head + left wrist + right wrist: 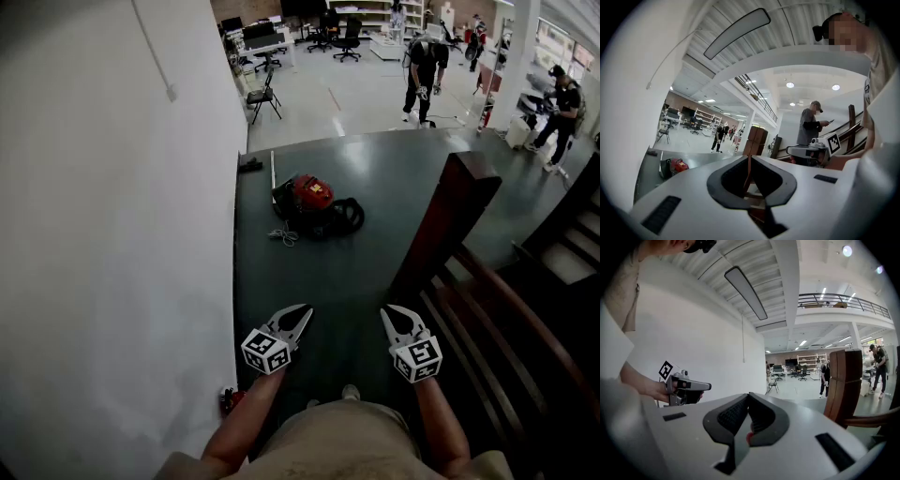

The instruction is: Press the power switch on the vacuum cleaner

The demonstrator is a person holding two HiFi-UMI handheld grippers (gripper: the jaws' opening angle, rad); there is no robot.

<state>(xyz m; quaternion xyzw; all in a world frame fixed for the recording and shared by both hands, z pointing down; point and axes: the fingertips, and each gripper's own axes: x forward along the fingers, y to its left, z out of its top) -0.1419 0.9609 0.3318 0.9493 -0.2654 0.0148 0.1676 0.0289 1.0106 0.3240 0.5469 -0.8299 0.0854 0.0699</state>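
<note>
A red and black vacuum cleaner [314,203] lies on the dark green floor well ahead of me, with its black hose coiled at its right. The left gripper view also catches the vacuum cleaner [675,165], small and far at the left. My left gripper [300,311] and right gripper [388,311] are held side by side close to my body, far short of the vacuum. Both are shut with nothing between their fingers, as the left gripper [750,158] and right gripper [749,395] show in their own views. The power switch is too small to make out.
A white wall [112,234] runs along the left. A dark wooden stair post [452,220] and railing [525,328] stand at the right. A white cord [283,234] lies beside the vacuum. Further back are a chair [264,97] and people [424,70].
</note>
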